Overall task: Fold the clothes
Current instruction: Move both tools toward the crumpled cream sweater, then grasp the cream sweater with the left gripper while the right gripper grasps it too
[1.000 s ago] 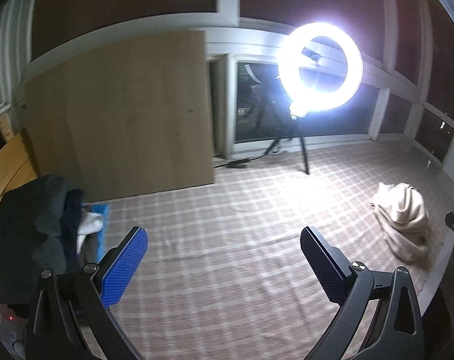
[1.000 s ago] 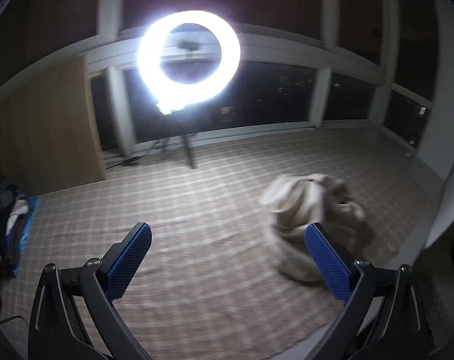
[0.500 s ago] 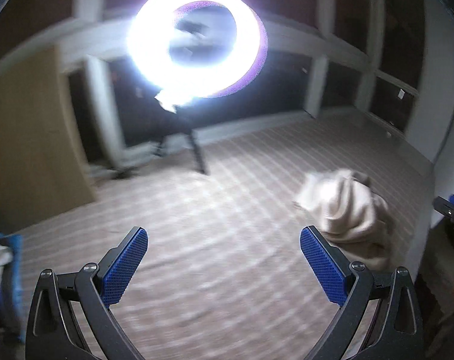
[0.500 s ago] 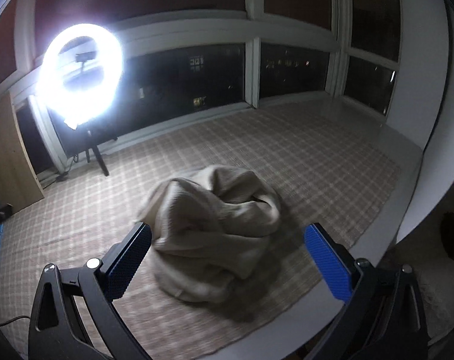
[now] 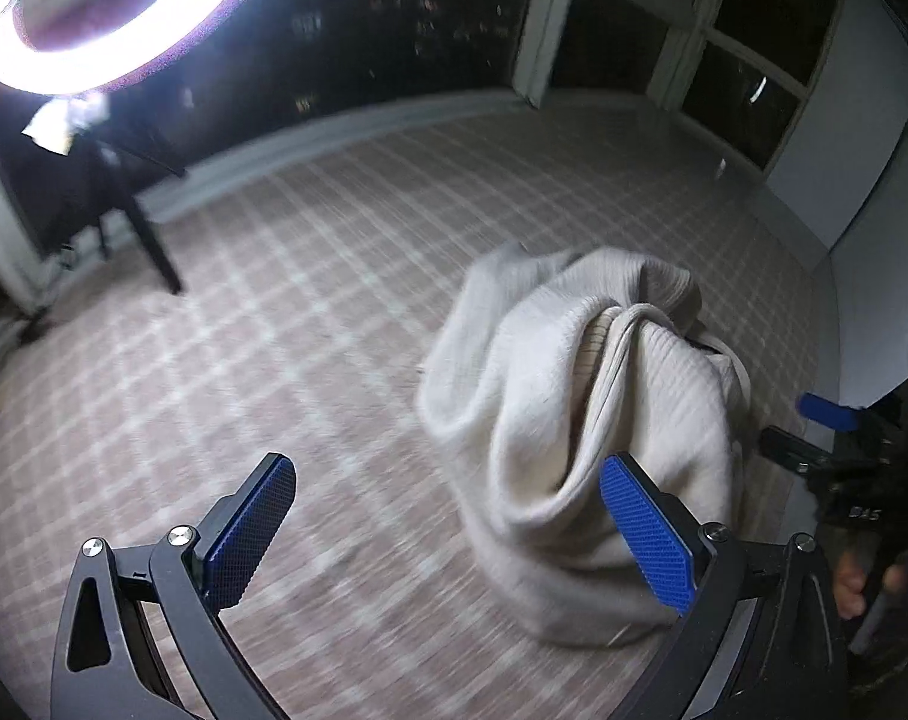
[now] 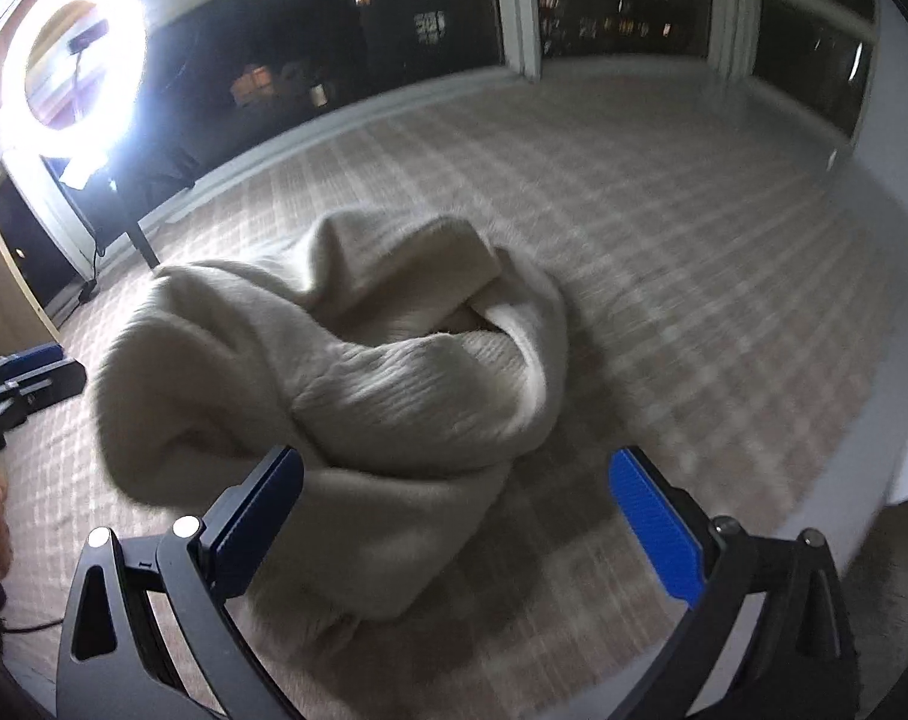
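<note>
Cream ribbed knitwear, a crumpled sweater [image 6: 358,372], lies heaped on the plaid cloth [image 6: 694,276] that covers the tabletop, close to its right-hand rim [image 6: 874,420]. Bare cloth runs wide to the left and back towards the dark windows [image 6: 430,18], where a ring light [image 6: 70,54] stands on its tripod. The right claw [image 6: 454,516] hangs spread wide just above the sweater's near edge, gripping nothing. The left claw [image 5: 448,528] is also wide and empty, its right pad in front of the heap's left side. Blurred white lettering on the other tool's black body, at the left view's right edge, cannot be read.
</note>
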Available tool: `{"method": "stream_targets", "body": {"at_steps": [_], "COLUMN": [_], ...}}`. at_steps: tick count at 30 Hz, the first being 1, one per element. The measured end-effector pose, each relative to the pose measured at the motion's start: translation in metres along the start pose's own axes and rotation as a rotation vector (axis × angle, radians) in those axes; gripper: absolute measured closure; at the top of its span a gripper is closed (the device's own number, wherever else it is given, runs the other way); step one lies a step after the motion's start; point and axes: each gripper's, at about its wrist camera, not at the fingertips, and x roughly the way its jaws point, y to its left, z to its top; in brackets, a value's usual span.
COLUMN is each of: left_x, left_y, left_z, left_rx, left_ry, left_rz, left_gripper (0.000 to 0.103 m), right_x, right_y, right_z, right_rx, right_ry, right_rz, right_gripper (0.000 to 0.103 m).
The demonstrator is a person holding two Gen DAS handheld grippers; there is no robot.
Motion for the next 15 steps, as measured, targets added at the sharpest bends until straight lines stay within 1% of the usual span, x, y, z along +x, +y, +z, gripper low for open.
{"method": "stream_targets", "body": {"at_steps": [1,3,4,5,6,7,8,9,10,11,12,13,15], "left_x": [0.009,0.025,0.032,0.036,0.039,0.040,0.037,0.033,0.023,0.013,-0.001,-0.016,-0.048], "left_y": [-0.003,-0.009,-0.012,-0.013,-0.014,-0.014,-0.013,-0.012,-0.009,-0.007,-0.004,0.000,0.007], "left_z": [0.003,0.006,0.006,0.006,0.005,0.005,0.004,0.003,0.003,0.003,0.004,0.004,0.006], "left_rx": [0.001,-0.006,-0.010,-0.018,-0.032,-0.043,-0.052,-0.060,-0.058,-0.058,-0.061,-0.062,-0.064], "left_ry": [0.018,0.056,0.074,0.088,0.108,0.119,0.114,0.106,0.074,0.042,0.006,-0.024,-0.090], "left_rz": [-0.007,-0.029,-0.043,-0.057,-0.083,-0.106,-0.117,-0.127,-0.137,-0.147,-0.155,-0.164,-0.177], "left_gripper": [0.003,0.013,0.027,0.047,0.059,0.077,0.079,0.081,0.085,0.087,0.088,0.088,0.089], "right_x": [0.008,0.025,0.035,0.040,0.044,0.046,0.042,0.038,0.033,0.026,0.015,0.001,-0.026], "right_y": [-0.001,-0.002,-0.001,-0.001,-0.001,-0.001,-0.001,-0.002,-0.002,-0.002,-0.001,0.001,0.005], "right_z": [0.003,0.009,0.012,0.013,0.014,0.015,0.017,0.019,0.021,0.021,0.022,0.025,0.030], "right_rx": [0.001,-0.006,0.001,0.010,0.019,0.031,0.038,0.046,0.054,0.053,0.055,0.055,0.055], "right_ry": [0.011,0.034,0.054,0.067,0.079,0.092,0.081,0.069,0.057,0.032,0.003,-0.032,-0.101], "right_rz": [0.021,0.067,0.097,0.140,0.183,0.235,0.255,0.276,0.296,0.306,0.319,0.338,0.372], "right_gripper": [0.000,0.000,0.004,0.010,0.035,0.065,0.074,0.078,0.085,0.090,0.090,0.095,0.098]}}
